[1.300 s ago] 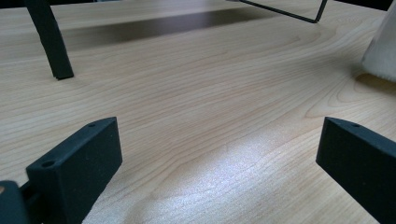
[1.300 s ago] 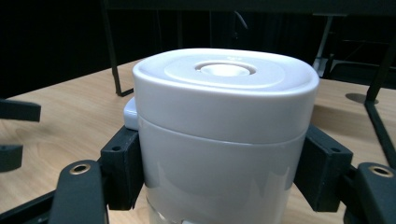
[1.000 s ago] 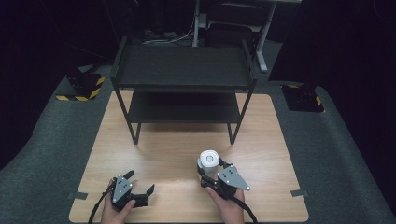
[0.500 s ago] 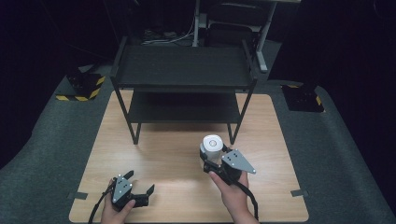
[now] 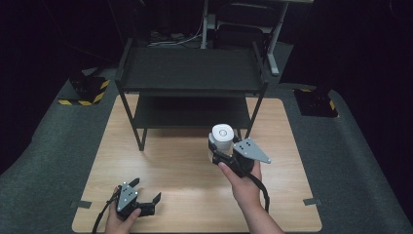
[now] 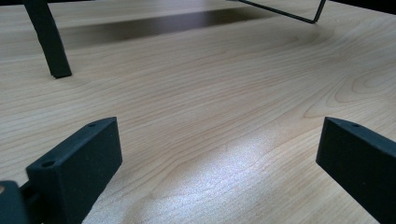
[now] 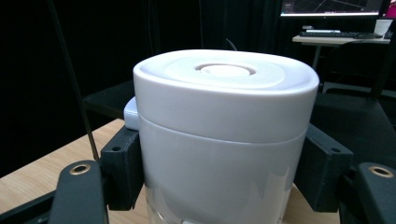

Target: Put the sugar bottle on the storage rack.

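- The right gripper (image 5: 217, 151) has its jaws clamped on a white container (image 5: 222, 138), one black pad pressed against each side of it. In the right gripper view you can see both pads hugging the container (image 7: 224, 135) just below its lid.
- The container stands upright in the grip, lid up. The lid (image 7: 226, 77) is white with a round button-like bit in the middle, and the lower body looks clear or glassy.
- In the high view the container sits in the air above the wooden table (image 5: 180, 165), just in front of the right front leg of the black shelf rack (image 5: 192, 73). It isn't touching the rack.
- The person's right hand (image 5: 246, 183) wraps the gripper from behind, with the cable trailing down along the forearm.
- The left gripper (image 5: 146, 197) is down low at the near left part of the table, well apart from the container. Its jaws stand wide with nothing between them; the left gripper view is just bare wood grain between the two black pads (image 6: 79, 161).
- That same view catches a rack leg (image 6: 49, 42) standing on the table farther off.
- The rack has two dark shelves, both bare as far as the pictures go.
- Past the table there's a desk with a monitor (image 7: 334, 7) in the dark.
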